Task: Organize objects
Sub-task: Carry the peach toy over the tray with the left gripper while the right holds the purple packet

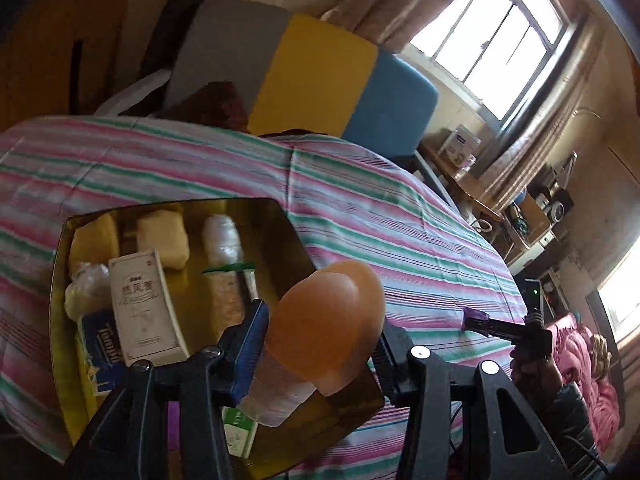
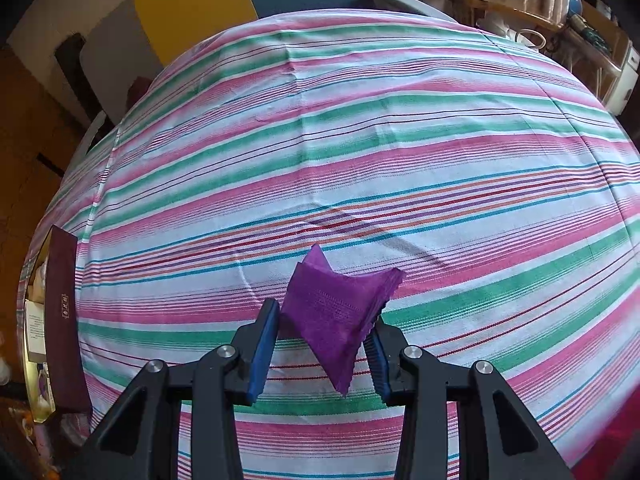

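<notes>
My left gripper (image 1: 320,344) is shut on an orange rounded sponge in a clear wrapper (image 1: 324,320) and holds it above the right part of a gold tin box (image 1: 288,232). The box holds a white carton (image 1: 140,304), a blue packet (image 1: 98,344), yellow sponges (image 1: 164,236) and a white roll (image 1: 222,240). My right gripper (image 2: 326,340) is shut on a purple packet (image 2: 336,312) above the striped cloth (image 2: 360,140). The right gripper also shows in the left wrist view (image 1: 476,322), to the right of the box.
The gold box's dark red side (image 2: 62,312) shows at the left edge of the right wrist view. Grey, yellow and blue boards (image 1: 312,80) stand behind the table. A cluttered shelf (image 1: 532,216) and a window (image 1: 492,36) are at the right.
</notes>
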{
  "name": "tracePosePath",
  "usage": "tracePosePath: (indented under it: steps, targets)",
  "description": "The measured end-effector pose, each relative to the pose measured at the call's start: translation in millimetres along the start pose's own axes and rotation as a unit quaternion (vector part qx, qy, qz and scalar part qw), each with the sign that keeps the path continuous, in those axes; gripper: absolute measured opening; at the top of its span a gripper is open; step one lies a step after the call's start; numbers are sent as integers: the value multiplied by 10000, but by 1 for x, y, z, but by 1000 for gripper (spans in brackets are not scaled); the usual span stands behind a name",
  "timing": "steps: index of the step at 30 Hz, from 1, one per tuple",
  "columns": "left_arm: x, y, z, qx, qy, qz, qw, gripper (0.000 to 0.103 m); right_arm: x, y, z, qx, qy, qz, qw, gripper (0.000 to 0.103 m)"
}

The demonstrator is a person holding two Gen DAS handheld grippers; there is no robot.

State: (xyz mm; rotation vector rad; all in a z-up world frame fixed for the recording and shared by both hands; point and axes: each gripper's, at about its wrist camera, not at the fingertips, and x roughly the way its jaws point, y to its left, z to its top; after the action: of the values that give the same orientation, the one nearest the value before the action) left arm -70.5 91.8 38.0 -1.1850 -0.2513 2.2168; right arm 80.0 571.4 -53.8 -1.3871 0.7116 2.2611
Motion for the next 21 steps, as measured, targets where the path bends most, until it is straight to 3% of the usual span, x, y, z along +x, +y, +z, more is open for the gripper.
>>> tracePosePath:
  steps: [7, 10, 13, 17, 21]
  targets:
    - [41, 26, 4, -521, 487, 15, 9974, 49, -3, -3, 0, 28, -9, -9, 10000, 42]
    - [52, 16, 10, 35, 350, 746, 9966, 49, -2, -3, 0, 30, -10, -10, 10000, 42]
    - [70, 7, 12, 455, 344, 1208, 9910, 49, -4, -4, -1, 28, -25, -6, 10000, 42]
    - [94, -4, 6, 962, 440, 1603, 9814, 49, -5, -3, -1, 21, -43, 2, 10000, 42]
    - [109, -3, -2, 965, 509, 1699, 9794, 51, -5, -3, -2, 12, -59, 8, 10000, 42]
